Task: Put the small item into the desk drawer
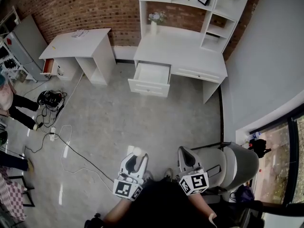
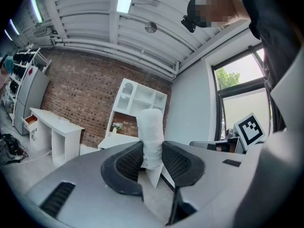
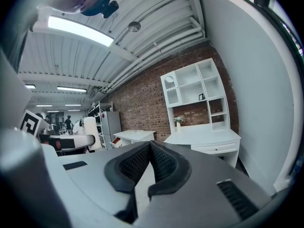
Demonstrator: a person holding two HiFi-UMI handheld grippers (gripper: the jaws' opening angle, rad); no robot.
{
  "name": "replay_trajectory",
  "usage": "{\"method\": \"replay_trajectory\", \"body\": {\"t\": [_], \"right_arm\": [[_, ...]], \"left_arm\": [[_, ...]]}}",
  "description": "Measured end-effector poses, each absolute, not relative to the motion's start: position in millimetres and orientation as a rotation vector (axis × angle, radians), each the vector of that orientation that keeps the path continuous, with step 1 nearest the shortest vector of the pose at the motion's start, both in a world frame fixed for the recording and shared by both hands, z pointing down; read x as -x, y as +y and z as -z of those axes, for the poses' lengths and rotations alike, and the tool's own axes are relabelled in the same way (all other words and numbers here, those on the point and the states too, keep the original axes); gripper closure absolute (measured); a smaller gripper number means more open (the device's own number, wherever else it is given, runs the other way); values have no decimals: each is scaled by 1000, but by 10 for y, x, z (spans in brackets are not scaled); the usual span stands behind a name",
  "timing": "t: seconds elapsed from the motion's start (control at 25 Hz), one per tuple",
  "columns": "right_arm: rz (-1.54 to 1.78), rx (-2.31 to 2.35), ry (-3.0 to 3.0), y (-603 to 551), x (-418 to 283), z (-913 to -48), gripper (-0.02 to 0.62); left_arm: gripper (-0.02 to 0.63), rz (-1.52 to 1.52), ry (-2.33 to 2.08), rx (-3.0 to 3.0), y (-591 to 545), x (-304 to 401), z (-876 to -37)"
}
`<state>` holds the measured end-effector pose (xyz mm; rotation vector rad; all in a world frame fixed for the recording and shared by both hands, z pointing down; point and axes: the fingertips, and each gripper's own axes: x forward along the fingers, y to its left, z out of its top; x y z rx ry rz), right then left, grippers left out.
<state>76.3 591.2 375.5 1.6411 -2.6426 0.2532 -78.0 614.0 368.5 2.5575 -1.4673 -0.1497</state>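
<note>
Left gripper has its jaws clamped on the white wrapped roll — pinched near its lower end, with most of it standing clear past the tips. It looks light and soft-skinned, likely to squash or swivel, so a hold nearer mid-body seems safer. Right gripper is alongside, jaws pressed together with nothing in them. The open drawer of the white bench lies well ahead of both jaws.

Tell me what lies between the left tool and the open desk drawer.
Only bare floor between left tool and drawer, in the head view; the cable lies aside.
</note>
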Motion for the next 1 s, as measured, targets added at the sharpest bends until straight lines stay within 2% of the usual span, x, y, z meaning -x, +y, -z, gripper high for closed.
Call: {"method": "replay_trajectory", "body": {"t": [0.48,1.0], "right_arm": [[-256,-1669,-2610,5940,-319,-3831,581],[-285,-1653,-2644,4966,-404,-3961,581]], "left_arm": [[472,132,-1437,-2546,6182,1270,-3811],[472,94,-1430,-2548,5270,1109,-3922]]}}
